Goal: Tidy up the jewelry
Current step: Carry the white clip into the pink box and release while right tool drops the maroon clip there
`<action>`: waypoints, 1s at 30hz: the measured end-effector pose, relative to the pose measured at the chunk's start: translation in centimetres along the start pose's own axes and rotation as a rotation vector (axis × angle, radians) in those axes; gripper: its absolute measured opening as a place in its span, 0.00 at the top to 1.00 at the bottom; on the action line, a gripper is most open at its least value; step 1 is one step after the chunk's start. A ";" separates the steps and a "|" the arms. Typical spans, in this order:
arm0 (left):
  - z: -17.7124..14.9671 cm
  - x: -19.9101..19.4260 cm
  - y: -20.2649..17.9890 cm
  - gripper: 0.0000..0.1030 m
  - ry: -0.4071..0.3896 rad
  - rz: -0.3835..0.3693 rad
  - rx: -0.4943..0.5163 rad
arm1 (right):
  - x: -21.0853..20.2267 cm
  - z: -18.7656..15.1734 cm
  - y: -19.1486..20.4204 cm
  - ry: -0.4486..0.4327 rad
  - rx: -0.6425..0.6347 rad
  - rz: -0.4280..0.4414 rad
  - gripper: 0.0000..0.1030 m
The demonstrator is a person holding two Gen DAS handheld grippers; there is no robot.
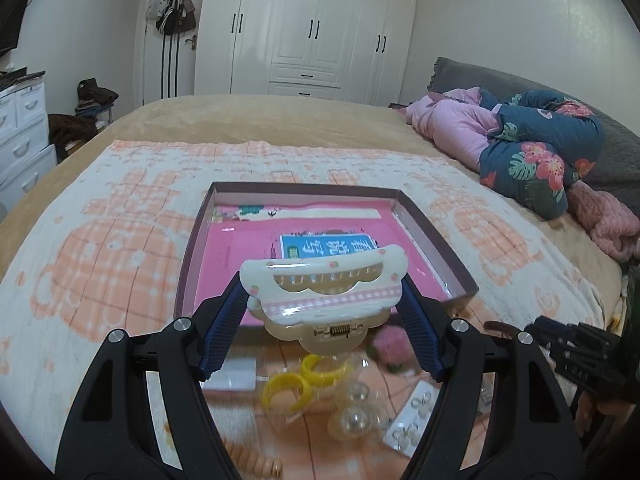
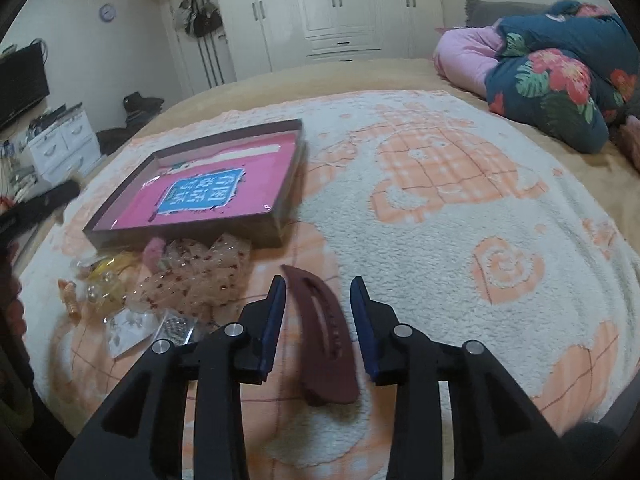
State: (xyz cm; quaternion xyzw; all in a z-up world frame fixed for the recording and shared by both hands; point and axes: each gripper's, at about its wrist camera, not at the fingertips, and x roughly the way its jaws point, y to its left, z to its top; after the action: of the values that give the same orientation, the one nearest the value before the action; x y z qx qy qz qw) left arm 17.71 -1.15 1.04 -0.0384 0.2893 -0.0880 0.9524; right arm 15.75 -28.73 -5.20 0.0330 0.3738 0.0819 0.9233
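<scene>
**Over the box: cream clip gripped, maroon clip on blanket**

Above the near edge of the box (image 1: 436, 236), my left hand-held gripper (image 1: 322, 300) clamped the cream hair claw (image 1: 320, 284) between both pads. My right hand-held gripper (image 2: 318, 320) was spread open, straddling the maroon hair clip (image 2: 326, 344) lying on the blanket (image 2: 440, 240), fingers not touching it. Loose jewelry pile (image 2: 160, 280) sat just beside the box.
</scene>
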 end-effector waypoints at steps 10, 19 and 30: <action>1.4 2.6 0.9 0.37 0.005 0.006 -0.011 | 2.8 -0.3 -0.1 0.103 -0.044 -0.109 0.87; 2.0 5.3 3.2 0.37 0.041 0.035 -0.048 | 1.8 4.7 1.2 -0.008 -0.043 -0.023 0.88; 1.8 7.5 5.1 0.38 0.092 0.052 -0.065 | 8.6 10.6 7.0 0.017 -0.111 0.067 0.88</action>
State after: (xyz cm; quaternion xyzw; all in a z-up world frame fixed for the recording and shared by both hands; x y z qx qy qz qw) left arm 25.55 2.48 -2.20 -0.0579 0.3364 -0.0552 0.9383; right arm 28.32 -20.37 -2.61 -0.0065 0.3752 0.1339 0.9172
